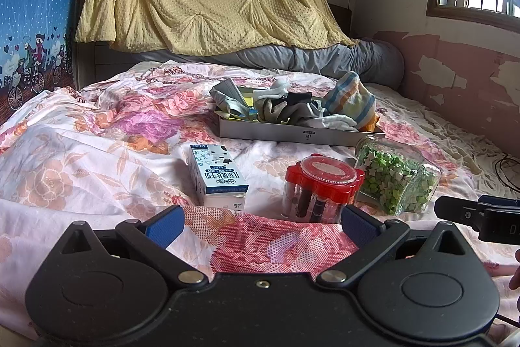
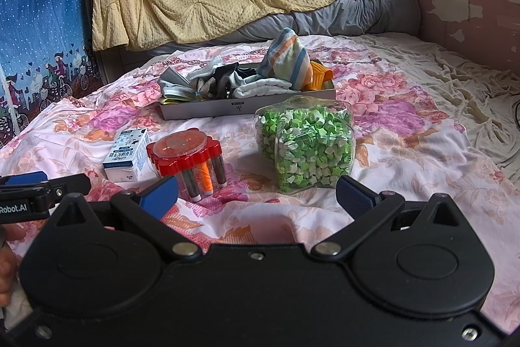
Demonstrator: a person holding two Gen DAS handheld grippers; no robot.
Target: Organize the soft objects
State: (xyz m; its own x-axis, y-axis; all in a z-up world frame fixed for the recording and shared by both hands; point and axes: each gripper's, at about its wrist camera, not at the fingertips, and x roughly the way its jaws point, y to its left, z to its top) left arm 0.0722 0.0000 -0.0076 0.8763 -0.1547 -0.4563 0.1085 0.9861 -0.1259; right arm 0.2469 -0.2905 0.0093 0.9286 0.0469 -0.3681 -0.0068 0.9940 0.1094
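A grey shallow box [image 1: 292, 132] [image 2: 208, 110] on the floral bedsheet holds a pile of socks and cloths [image 1: 286, 109] [image 2: 227, 83], with a striped blue-orange-white cloth [image 1: 352, 101] [image 2: 287, 60] on its right end. My left gripper [image 1: 261, 225] is open and empty, low over the sheet in front of the milk carton and red-lidded jar. My right gripper [image 2: 256, 195] is open and empty, just before the star jar. Each gripper shows at the edge of the other's view.
A blue-white milk carton [image 1: 216, 174] [image 2: 128, 156], a red-lidded clear jar of tubes [image 1: 321, 187] [image 2: 190, 161] and a clear jar of green paper stars [image 1: 396, 178] [image 2: 305, 148] lie before the box. A yellow blanket hangs behind; a peeling wall is on the right.
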